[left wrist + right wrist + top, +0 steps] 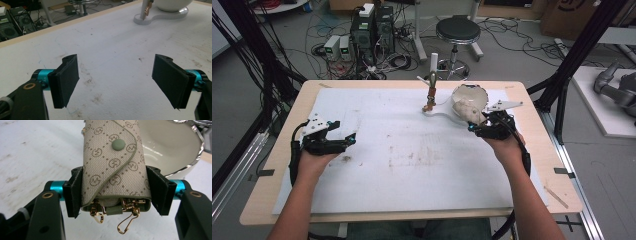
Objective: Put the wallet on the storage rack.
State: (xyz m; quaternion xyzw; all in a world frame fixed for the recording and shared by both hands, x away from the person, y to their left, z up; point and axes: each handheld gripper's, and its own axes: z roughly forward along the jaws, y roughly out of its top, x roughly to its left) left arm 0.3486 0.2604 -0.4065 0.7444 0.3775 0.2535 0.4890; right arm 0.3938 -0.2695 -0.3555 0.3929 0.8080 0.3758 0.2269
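Keep right hand-held gripper [116, 195] clamped on beige monogram fabric key pouch [113, 167] above white glossy bowl [170, 147], lift slowly so dangling gold hooks [125, 226] clear rim, leaving left hand-held gripper [116, 82] wide open over white surface [112, 50].

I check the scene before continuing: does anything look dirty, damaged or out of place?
Brown smudges stain the white table cover. The beige monogram key pouch, clamped in the right gripper, has gold clips dangling from its open end. The white bowl looks intact.
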